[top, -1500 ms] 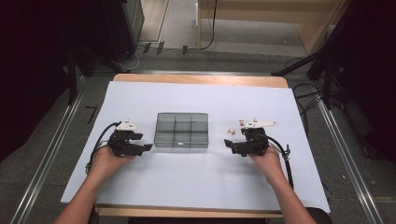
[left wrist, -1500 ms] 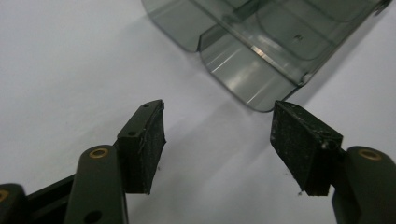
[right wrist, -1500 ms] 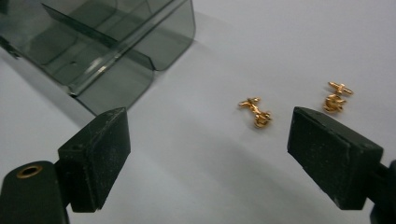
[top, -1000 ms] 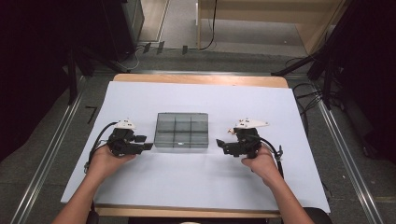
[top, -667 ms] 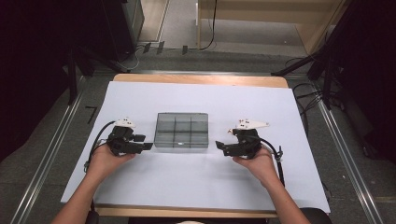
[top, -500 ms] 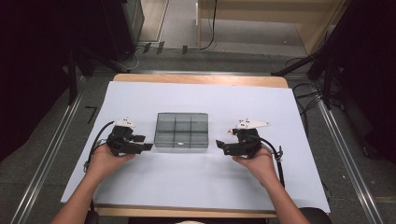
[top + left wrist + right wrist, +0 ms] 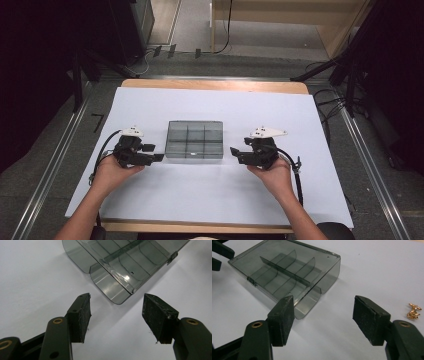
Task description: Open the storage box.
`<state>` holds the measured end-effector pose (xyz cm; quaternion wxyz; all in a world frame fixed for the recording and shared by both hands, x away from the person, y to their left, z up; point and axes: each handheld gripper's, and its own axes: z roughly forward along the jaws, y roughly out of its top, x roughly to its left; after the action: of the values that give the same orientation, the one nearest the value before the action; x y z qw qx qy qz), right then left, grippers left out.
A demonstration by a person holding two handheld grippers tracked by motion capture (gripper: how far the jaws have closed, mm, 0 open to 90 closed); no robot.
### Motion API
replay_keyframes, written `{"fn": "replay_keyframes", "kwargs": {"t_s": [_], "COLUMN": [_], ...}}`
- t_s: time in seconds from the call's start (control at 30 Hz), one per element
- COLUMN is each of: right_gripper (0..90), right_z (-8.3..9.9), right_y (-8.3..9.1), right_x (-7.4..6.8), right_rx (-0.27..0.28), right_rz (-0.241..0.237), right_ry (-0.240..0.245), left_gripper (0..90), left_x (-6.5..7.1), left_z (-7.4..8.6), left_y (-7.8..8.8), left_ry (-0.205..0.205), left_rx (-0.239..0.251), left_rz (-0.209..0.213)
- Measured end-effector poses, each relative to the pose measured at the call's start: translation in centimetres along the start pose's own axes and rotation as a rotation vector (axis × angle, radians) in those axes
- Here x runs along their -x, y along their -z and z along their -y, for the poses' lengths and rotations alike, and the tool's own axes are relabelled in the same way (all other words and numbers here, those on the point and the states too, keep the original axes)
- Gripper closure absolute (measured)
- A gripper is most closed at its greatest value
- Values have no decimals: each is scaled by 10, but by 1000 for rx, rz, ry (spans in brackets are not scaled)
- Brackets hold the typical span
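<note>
White table bears smoky box, long axis left-to-right between grippers.

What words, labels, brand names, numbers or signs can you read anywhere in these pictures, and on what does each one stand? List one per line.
None can be read.
The smoky compartment box carries no lettering in the high view or in either gripper view.
The white table cover is plain.
The black gripper pads bear no marks.
The small gold-coloured item shows no text.
</note>
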<state>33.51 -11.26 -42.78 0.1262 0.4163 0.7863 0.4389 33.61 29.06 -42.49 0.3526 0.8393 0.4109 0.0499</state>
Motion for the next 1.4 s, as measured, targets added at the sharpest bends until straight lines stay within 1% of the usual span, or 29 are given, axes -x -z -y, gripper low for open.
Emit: {"fn": "replay_keyframes", "kwargs": {"t_s": [0.07, 0.1, 0.13, 0.23, 0.3, 0.33, 0.4, 0.43, 0.47, 0.53, 0.6, 0.67, 0.7, 0.73, 0.77, 0.8, 0.83, 0.9, 0.97, 1.03, 1.1, 1.17, 1.27, 1.4], "right_gripper": [353, 375, 376, 400, 417, 423, 437, 442, 448, 462, 473, 483, 486, 490, 490, 495, 498, 510, 527, 545, 557, 565, 583, 611], "right_z": [-1, -3, -4, -6, -8, -9, -12, -13, -14, -17, -21, -22, -22, -23, -23, -22, -22, -20, -19, -18, -16, -13, -8, -2], "right_y": [1, 3, 4, 5, 5, 5, 6, 6, 7, 7, 7, 6, 4, 3, 3, 0, -2, -4, -6, -7, -9, -11, -15, -20], "right_x": [-2, -7, -9, -17, -22, -24, -29, -31, -33, -37, -41, -45, -48, -51, -51, -56, -59, -64, -68, -71, -75, -79, -83, -91], "right_rx": [3, 7, 6, 16, 12, 9, 13, 20, 26, 43, 39, 47, 49, 42, 42, 38, 38, 40, 37, 32, 33, 38, 42, 53], "right_rz": [1, -6, -13, -22, -17, -6, 7, 12, 16, 14, 18, 15, 21, 26, 26, 33, 39, 38, 43, 45, 56, 57, 52, 65], "right_ry": [2, 0, -8, -8, -10, -5, 0, 2, -3, -16, -33, -37, -31, -31, -31, -17, -9, -5, -5, -18, -14, -11, -30, -23], "left_gripper": [391, 384, 377, 364, 365, 365, 368, 368, 368, 368, 367, 367, 368, 368, 368, 368, 368, 368, 372, 382, 387, 399, 416, 439], "left_x": [0, 2, 2, 2, 4, 4, 6, 7, 7, 9, 10, 10, 10, 10, 10, 11, 11, 12, 12, 13, 14, 15, 15, 14], "left_z": [0, 0, 0, 0, 0, 0, 0, 0, -1, -1, -1, -1, 0, 0, 0, 1, 1, 1, 2, 2, 2, 2, 2, 2], "left_y": [0, 0, 1, 0, 0, 0, 0, 0, -1, -1, -2, -2, -2, -3, -3, -4, -4, -4, -5, -6, -7, -9, -11, -13], "left_ry": [-3, -13, -14, -8, -13, -17, -18, -19, -21, -39, -45, -39, -34, -36, -36, -40, -41, -48, -52, -53, -51, -60, -59, -60], "left_rx": [-7, -4, 1, 1, -3, -3, -3, 0, -1, -1, 1, 6, 9, 8, 8, 8, 9, 15, 21, 20, 16, 13, 12, 18], "left_rz": [1, -6, -5, 5, 3, 7, 6, 12, 13, 10, 12, 19, 26, 29, 29, 28, 29, 30, 31, 30, 27, 26, 27, 27]}}
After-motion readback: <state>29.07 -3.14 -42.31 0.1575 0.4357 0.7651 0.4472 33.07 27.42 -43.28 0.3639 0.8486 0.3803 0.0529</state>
